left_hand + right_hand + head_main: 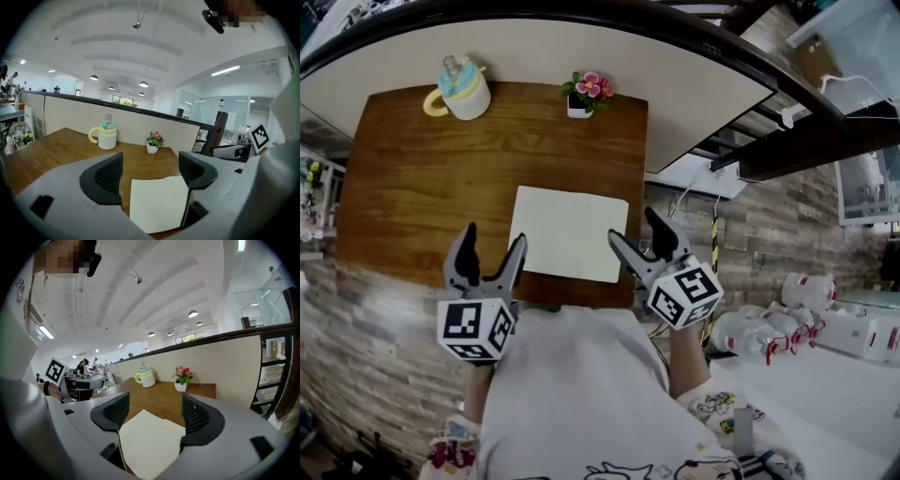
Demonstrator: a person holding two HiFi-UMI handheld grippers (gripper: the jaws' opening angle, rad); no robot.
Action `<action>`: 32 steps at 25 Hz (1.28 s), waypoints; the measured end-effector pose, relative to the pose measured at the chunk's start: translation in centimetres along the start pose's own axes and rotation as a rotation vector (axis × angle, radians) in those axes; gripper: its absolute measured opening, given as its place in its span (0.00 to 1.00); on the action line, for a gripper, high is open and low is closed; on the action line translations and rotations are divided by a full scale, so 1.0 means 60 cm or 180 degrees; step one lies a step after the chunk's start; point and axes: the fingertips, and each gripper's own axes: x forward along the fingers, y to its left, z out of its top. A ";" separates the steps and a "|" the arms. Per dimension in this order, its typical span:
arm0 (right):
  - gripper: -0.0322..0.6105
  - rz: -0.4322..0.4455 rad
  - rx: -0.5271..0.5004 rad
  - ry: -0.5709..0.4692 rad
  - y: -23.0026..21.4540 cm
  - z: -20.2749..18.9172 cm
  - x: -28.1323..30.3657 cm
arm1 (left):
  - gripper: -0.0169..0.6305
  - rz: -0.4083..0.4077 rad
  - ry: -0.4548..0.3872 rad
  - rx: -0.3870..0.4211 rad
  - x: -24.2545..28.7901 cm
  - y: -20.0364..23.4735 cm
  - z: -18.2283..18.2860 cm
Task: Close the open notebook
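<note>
A pale cream notebook (570, 232) lies flat on the brown wooden table (422, 178), close to the near edge. I see only one blank cream face and no centre fold. My left gripper (495, 236) hovers open just left of its near-left corner, nothing between the jaws. At the notebook's near-right corner my right gripper (633, 227) is also open and empty. In the left gripper view the notebook (159, 204) lies below the open left gripper (151, 171). The right gripper view shows the notebook (150, 441) under the open right gripper (154, 413).
A white mug with yellow handle and blue lid (464, 89) and a small potted flower (586, 94) stand along the table's far edge, against a beige partition (675, 84). Right of the table, plastic bottles (769, 333) lie on the floor. The person's white shirt (572, 394) fills the near foreground.
</note>
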 end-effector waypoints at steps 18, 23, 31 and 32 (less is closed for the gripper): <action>0.53 -0.0492 0.0174 0.0086 -0.031 -0.019 -0.019 | 0.56 -0.0545 0.0213 0.0160 0.071 -0.019 0.016; 0.53 -0.0534 0.0192 0.0153 -0.037 -0.032 -0.019 | 0.56 -0.0611 0.0333 0.0125 0.081 -0.019 -0.005; 0.53 -0.0534 0.0232 0.0301 -0.049 -0.060 -0.007 | 0.56 -0.0686 0.0493 0.0028 0.097 -0.022 -0.042; 0.53 -0.0526 0.0238 0.0331 -0.049 -0.065 -0.005 | 0.56 -0.0694 0.0525 0.0018 0.099 -0.024 -0.050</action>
